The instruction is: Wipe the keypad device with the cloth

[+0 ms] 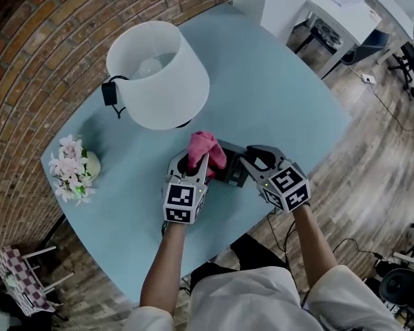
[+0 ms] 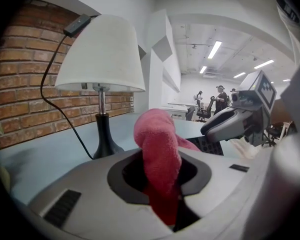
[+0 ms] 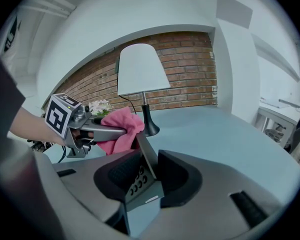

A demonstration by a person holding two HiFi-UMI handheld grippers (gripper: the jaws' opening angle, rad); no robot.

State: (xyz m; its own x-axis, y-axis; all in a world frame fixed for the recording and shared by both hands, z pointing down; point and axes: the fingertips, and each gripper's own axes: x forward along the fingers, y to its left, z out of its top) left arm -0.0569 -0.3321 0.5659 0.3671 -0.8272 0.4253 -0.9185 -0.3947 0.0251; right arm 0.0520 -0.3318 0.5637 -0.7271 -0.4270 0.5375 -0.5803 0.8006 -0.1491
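A pink cloth hangs bunched from my left gripper, which is shut on it; in the left gripper view the cloth stands up between the jaws. The dark keypad device sits just right of the cloth, over the table's near part. My right gripper is shut on it: in the right gripper view the keypad device stands tilted between the jaws, its buttons facing the left jaw. There the cloth touches the device's far top edge.
A white-shaded lamp with a black cord stands right behind the grippers. A pot of pink flowers sits at the left end of the light-blue table. The table's near edge lies just below the grippers.
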